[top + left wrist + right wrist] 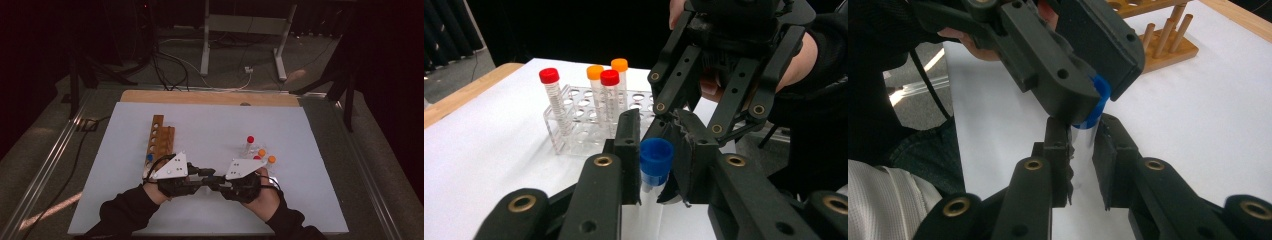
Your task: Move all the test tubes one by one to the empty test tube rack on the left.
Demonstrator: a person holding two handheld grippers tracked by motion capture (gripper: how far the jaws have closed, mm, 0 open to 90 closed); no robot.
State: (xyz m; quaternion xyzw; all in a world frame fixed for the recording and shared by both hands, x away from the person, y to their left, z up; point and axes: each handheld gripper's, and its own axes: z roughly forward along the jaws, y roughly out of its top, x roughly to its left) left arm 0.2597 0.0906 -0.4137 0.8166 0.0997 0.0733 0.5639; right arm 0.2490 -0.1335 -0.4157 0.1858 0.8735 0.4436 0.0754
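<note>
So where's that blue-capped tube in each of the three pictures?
High view: hidden between the two grippers low at centre, where the left gripper meets the right gripper; too small to pick out.
Left gripper view: the blue-capped tube sits low at centre, cap between that gripper's jaws.
Right gripper view: its blue cap is just above centre, clamped by the other gripper, clear body below between this one's jaws.
Shared landmark: the white table.
</note>
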